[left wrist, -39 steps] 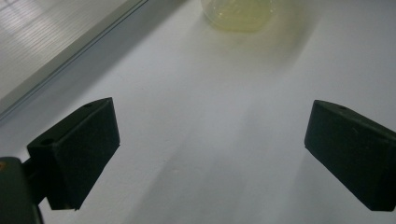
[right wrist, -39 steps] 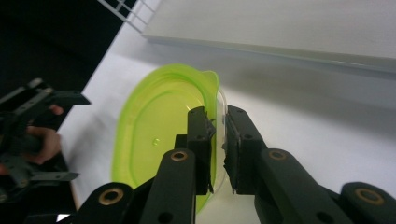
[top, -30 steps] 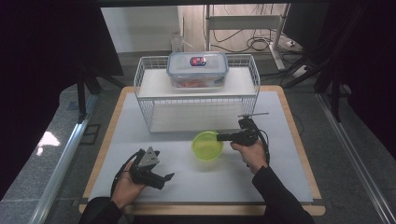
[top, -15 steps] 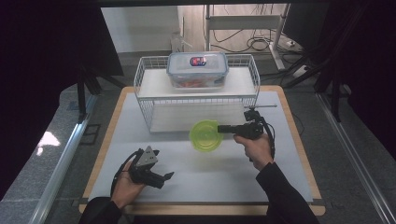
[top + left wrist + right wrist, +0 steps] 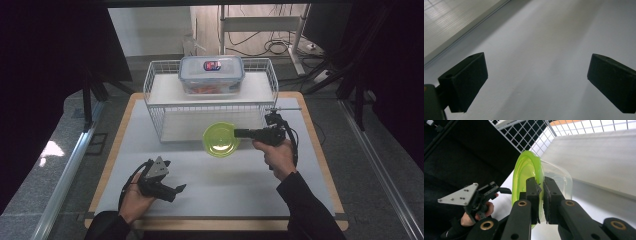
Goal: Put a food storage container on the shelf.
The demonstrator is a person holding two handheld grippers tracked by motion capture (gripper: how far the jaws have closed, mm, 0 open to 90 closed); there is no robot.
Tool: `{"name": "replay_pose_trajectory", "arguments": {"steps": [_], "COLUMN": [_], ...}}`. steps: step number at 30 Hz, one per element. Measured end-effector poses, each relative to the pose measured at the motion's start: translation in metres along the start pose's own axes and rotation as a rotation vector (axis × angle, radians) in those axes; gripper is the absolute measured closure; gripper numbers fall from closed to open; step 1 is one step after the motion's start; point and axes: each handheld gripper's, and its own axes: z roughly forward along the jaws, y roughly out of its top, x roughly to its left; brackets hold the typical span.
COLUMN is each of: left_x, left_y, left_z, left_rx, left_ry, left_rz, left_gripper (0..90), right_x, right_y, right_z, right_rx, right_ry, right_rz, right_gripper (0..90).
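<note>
Left gripper [image 5: 159,181] rested low on the grey mat [image 5: 225,175], jaws spread wide, nothing held. Right gripper [image 5: 541,197] reached level toward the white wire rack [image 5: 210,100], jaws clamped on the translucent green plastic bowl's [image 5: 221,140] rim, bowl raised before the rack.

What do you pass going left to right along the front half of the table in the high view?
Left hand-held gripper, resting low with jaws apart → green bowl, held off the table by its rim → right hand-held gripper, shut on that rim → the person's right hand.
</note>
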Motion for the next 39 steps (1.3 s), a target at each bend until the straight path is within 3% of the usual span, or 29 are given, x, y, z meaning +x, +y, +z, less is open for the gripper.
{"name": "replay_pose_trajectory", "arguments": {"steps": [8, 22, 31, 39], "left_x": [0.0, 0.0, 0.001, 0.001], "left_y": [0.0, 0.0, 0.0, 0.0], "left_z": [0.0, 0.0, -0.001, -0.001], "left_rx": [0.005, -0.002, -0.001, -0.006], "left_ry": [0.004, 0.001, -0.003, -0.008], "left_rz": [0.005, 0.003, 0.002, 0.001], "left_gripper": [3.0, 3.0, 3.0, 3.1], "right_x": [0.018, 0.056, 0.068, 0.058], "right_y": [0.015, 0.073, 0.125, 0.164], "right_z": [-0.016, -0.04, -0.043, -0.028], "right_rx": [-0.041, -0.133, -0.205, -0.244], "right_ry": [0.039, 0.106, 0.074, 0.03], "right_rz": [-0.017, -0.044, -0.036, 0.022], "right_gripper": [84.0, 84.0, 84.0, 84.0]}}
